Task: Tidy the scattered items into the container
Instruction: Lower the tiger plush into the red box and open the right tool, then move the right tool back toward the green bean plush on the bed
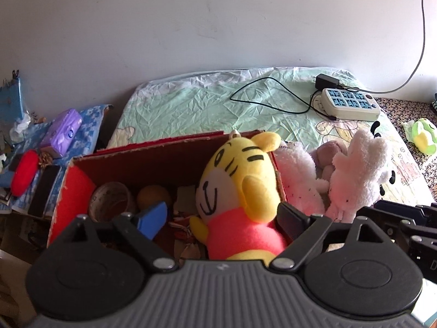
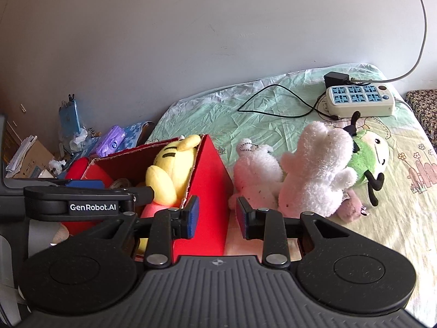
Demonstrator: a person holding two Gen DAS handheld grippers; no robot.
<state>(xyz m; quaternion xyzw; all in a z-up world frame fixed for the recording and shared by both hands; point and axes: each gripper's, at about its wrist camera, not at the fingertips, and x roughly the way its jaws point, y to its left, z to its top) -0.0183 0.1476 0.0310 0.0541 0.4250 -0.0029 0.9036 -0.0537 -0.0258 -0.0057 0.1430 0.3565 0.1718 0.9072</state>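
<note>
Yellow tiger plush (image 1: 235, 191) sits in the red box (image 1: 131, 161), leaning on its right wall, between the spread jaws of the left gripper (image 1: 221, 218), pads off it. The white plush (image 2: 316, 169) lies on the bed just right of the box, ahead and right of the right gripper (image 2: 217, 216) (jaws narrowly apart, empty). Right hand is nearer.

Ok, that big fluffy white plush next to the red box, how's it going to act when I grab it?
The big white plush looks soft and shaggy, so it will probably squash and flop rather than hold shape. It likely weighs little for its bulk. It leans against the green bug plush and a smaller white plush, so lifting it may shift both.
</note>
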